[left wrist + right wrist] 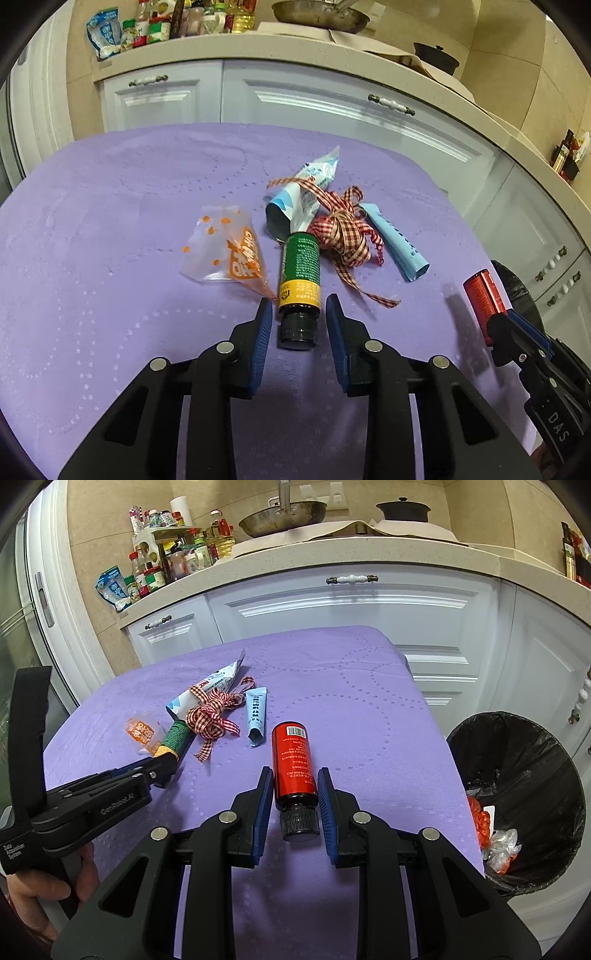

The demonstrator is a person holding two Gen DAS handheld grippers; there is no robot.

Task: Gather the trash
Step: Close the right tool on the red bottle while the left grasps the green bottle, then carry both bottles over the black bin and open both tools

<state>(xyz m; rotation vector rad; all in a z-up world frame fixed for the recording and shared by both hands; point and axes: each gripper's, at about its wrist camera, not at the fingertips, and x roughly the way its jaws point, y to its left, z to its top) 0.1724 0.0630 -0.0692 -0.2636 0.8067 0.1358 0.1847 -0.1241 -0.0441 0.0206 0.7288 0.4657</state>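
Observation:
A green and yellow bottle (299, 273) with a black cap lies on the purple tablecloth (110, 206). My left gripper (297, 314) is open with its fingers on either side of the bottle's neck, not touching. My right gripper (295, 786) is shut on a red bottle (293, 760) near its black cap; it also shows in the left wrist view (484, 291). Beside the green bottle lie a clear orange-printed wrapper (229, 251), a red checked ribbon (343, 232), a white-blue pouch (303, 195) and a light blue packet (397, 240).
A bin with a black liner (524, 775) stands right of the table and holds some trash. White cabinets (351, 605) and a counter with spice jars, a pan and a pot lie behind the table.

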